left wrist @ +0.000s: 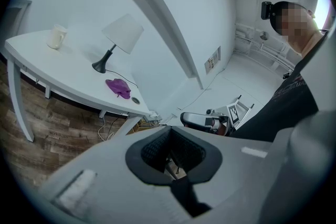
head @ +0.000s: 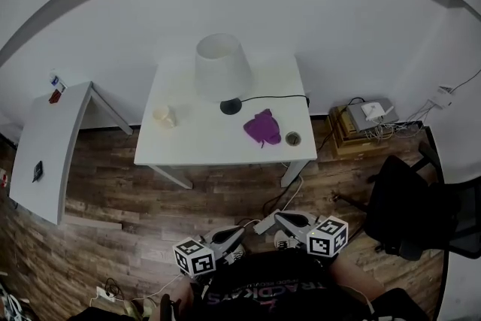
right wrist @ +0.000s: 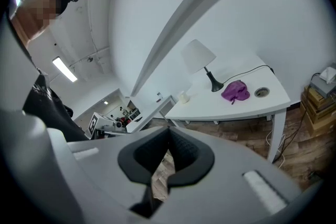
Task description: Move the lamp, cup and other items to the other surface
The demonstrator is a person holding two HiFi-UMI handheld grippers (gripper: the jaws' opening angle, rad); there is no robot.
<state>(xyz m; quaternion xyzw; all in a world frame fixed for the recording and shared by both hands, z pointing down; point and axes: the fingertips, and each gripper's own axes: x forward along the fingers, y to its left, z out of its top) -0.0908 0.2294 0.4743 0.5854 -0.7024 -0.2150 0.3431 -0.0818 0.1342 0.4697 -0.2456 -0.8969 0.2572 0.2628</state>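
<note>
**Clearance.** The left tool [head: 234, 235] and the right tool [head: 282, 220] sit low and close to the person's body, just beside each other. Their tips point slightly down toward the desk [head: 218, 148] ahead. A broad strip of bare wooden floor [head: 150, 199] lies between the tools and the near edge of this desk. The desk's far edge stands against the white wall [head: 316, 19]. A second desk [head: 54, 135] stands ahead and to the left of the left tool, well apart from the first, with an open gap of floor between them. Most of its top is bare.

**Tool state.** Each tool's jaws are together, with nothing between them.

**Task items.** All of them rest on the desk ahead of the tools.
- The lamp [head: 223, 71] stands upright near the far edge. It has a wide white shade and a dark round base. Its black cord [head: 274, 97] runs to the right along the desk top.
- The cup [head: 164, 116] is cream-coloured and stands left of the lamp, apart from it.
- The purple cloth [head: 261, 126] lies crumpled just right of the lamp base.
- A small round item [head: 293, 137] lies just beside the cloth, near the right front corner.

**Surroundings and obstructions.**
- A black chair [head: 406, 207] stands to the right of the right tool.
- A stack of boxes [head: 353, 130] with tangled cables stands on the floor at the right end of the desk.
- A white cable [head: 289, 195] trails on the floor under the near right desk leg.
- A small dark item [head: 37, 171] lies on the second desk.
</note>
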